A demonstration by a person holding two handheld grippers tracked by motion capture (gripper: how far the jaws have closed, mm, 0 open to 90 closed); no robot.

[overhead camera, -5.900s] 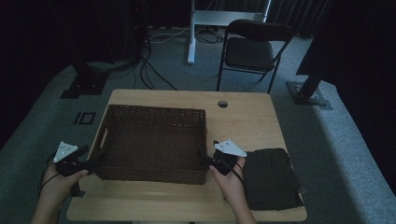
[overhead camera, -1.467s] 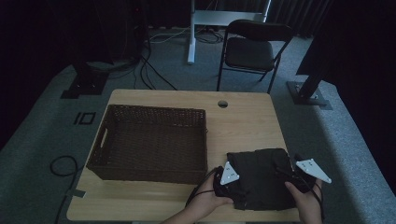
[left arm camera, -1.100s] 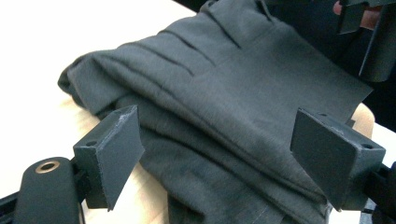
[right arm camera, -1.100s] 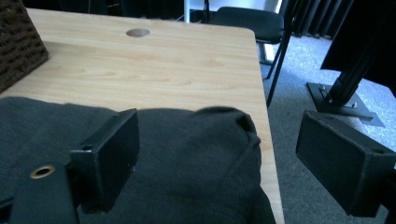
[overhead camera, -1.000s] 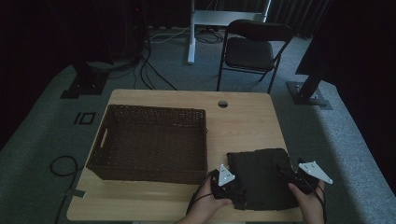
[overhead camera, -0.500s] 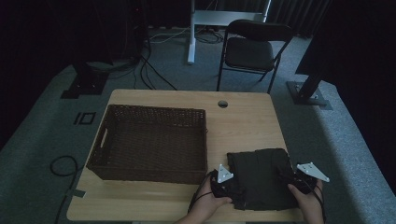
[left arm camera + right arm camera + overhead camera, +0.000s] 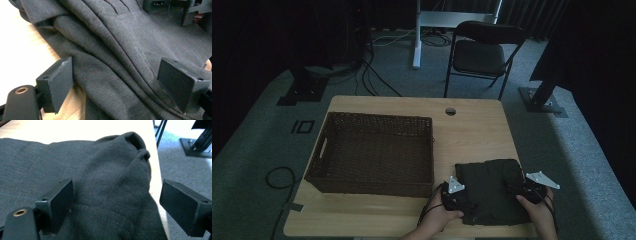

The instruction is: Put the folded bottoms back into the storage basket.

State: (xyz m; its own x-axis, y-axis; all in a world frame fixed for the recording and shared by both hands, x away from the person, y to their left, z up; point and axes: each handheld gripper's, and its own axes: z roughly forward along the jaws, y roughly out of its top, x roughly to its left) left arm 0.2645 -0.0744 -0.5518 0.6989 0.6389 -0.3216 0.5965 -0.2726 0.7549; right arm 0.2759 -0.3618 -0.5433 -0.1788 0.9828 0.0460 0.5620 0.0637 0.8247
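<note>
Dim room, grey carpet [image 7: 257, 150], black folding chair [image 7: 479, 55], floor cables [image 7: 377, 75], dark curtains [image 7: 532, 15]

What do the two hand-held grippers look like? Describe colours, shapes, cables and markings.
Both grippers, left and right, are black, each topped by a grey three-cornered plate and trailing a black cable. Each has two blocky black jaws and a brass-ringed hole low on its body.

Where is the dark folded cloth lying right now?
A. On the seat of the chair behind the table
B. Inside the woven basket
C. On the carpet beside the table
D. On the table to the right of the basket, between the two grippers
D: the dark cloth lies on the wooden table to the right of the basket, with the left gripper and right gripper at its two sides.
</note>
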